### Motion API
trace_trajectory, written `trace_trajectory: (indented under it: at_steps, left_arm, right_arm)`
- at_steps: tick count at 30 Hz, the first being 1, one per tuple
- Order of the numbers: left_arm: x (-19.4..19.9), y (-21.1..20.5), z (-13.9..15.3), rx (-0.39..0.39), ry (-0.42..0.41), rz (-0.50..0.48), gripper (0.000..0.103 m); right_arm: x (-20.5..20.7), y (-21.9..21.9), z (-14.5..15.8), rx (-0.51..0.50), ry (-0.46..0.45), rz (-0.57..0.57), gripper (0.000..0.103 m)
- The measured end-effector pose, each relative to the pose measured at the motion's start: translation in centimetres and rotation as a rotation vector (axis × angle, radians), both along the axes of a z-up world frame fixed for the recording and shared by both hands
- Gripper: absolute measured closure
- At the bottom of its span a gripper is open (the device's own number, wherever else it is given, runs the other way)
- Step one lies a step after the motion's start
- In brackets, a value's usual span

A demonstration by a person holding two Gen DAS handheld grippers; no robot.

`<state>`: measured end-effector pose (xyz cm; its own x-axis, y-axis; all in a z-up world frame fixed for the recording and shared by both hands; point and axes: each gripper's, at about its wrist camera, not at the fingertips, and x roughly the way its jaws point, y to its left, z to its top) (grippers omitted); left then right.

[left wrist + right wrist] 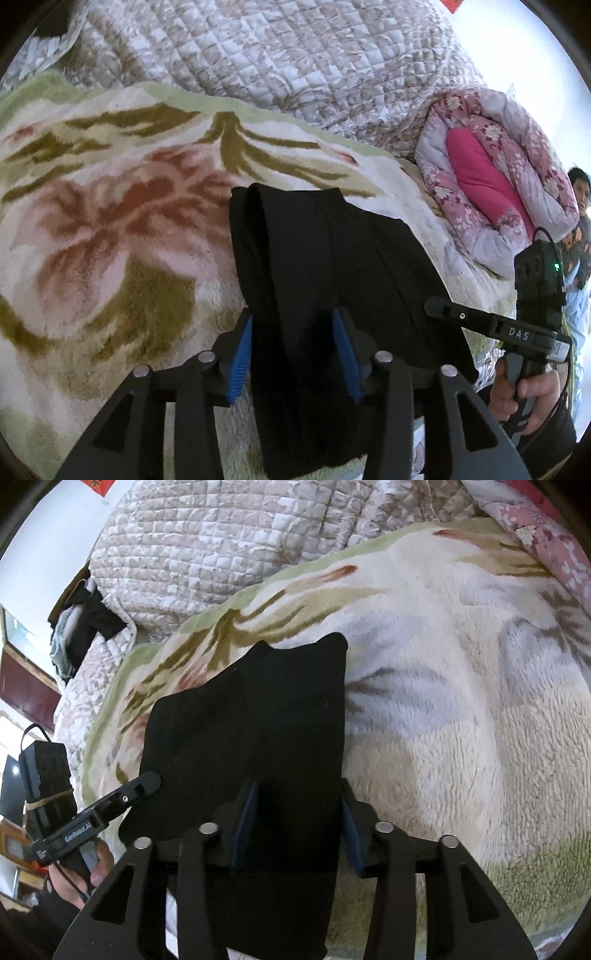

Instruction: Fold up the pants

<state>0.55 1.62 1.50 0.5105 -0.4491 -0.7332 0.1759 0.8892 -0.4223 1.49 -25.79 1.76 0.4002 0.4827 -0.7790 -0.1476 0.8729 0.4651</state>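
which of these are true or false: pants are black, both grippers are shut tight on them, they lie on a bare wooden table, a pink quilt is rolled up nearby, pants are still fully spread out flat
1. The pants are black. True.
2. Both grippers are shut tight on them. False: the left gripper and right gripper stand open, fingers straddling the fabric.
3. They lie on a bare wooden table. False: they lie on a floral fleece blanket.
4. A pink quilt is rolled up nearby. True.
5. The pants are spread out flat. False: they are folded into layers.

"DAS" – white letters on right gripper [443, 308] body; "GenRobot.AI" – on left gripper [149, 780] body.
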Motion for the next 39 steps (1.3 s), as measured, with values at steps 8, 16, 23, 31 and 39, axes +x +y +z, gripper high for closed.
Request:
trace_trajectory:
  at_steps: [8, 16, 23, 31, 39]
  left_arm:
    - [-0.6, -0.6, 1.7, 0.039, -0.07, 0.0, 0.076]
    - [0.1, -1.1, 5.0, 0.063, -0.148, -0.017, 0.082]
    - [4.5, 1.0, 7.1, 0.105, -0.181, 0.005, 0.082]
    - [9.8, 4.3, 5.0, 0.13, -0.15, 0.065, 0.079]
    - [9.7, 7.0, 3.3, 0.229, -0.095, 0.195, 0.079]
  right_arm:
    - [-0.4, 1.3, 1.8, -0.044, -0.098, 0.022, 0.085]
    - [0.1, 3.2, 5.5, -0.017, -0.2, 0.043, 0.086]
    - [5.0, 5.2, 6.5, -0.002, -0.214, 0.069, 0.086]
    - [10.9, 7.3, 3.3, 0.009, -0.179, 0.09, 0.083]
    - [10.5, 5.0, 2.9, -0.133, -0.2, 0.009, 0.076]
